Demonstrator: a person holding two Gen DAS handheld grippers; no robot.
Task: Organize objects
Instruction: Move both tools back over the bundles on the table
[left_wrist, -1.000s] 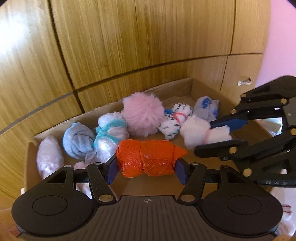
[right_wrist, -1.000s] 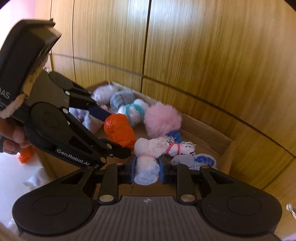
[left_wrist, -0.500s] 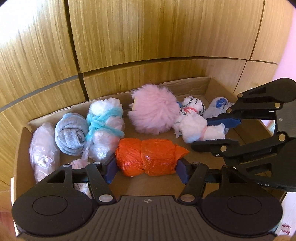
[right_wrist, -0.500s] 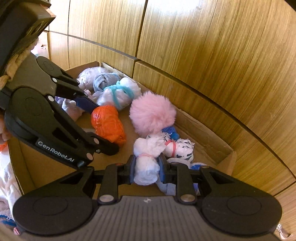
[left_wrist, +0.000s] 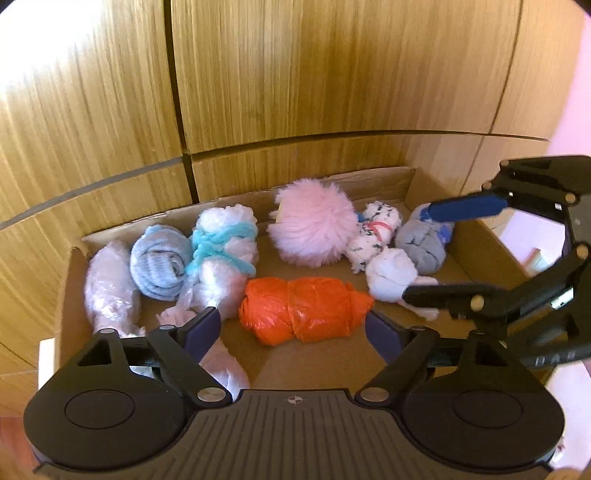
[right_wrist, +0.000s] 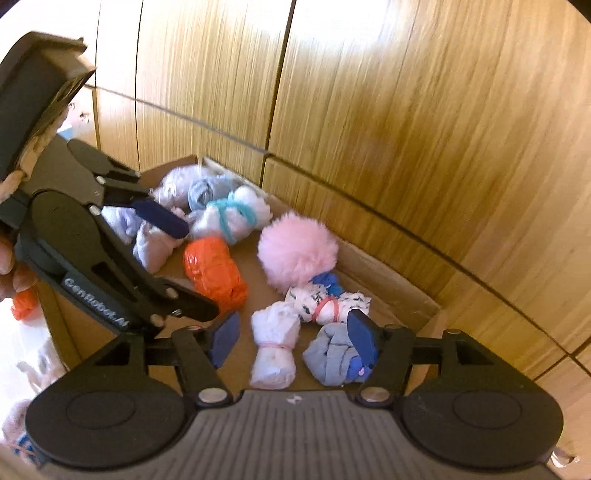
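Both tongs are opening as we watch. Our left tongs (left_wrist: 291, 325) stand spread around the orange bundle (left_wrist: 303, 310), pads clear of it, and it lies on the floor of the cardboard box (left_wrist: 332, 181). Our right tongs (right_wrist: 291, 339) part around the white roll (right_wrist: 275, 347), which rests beside the grey-blue roll (right_wrist: 332, 358). Around them sit the pink pompom (left_wrist: 314, 221), the spotted roll (left_wrist: 373, 232) and more bundles. Outside the box, past its left wall, a few pieces seem left to gather.

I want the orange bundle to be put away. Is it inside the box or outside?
Inside. The orange bundle lies on the floor of the cardboard box, its walls around it, beside the pink pom-pom.
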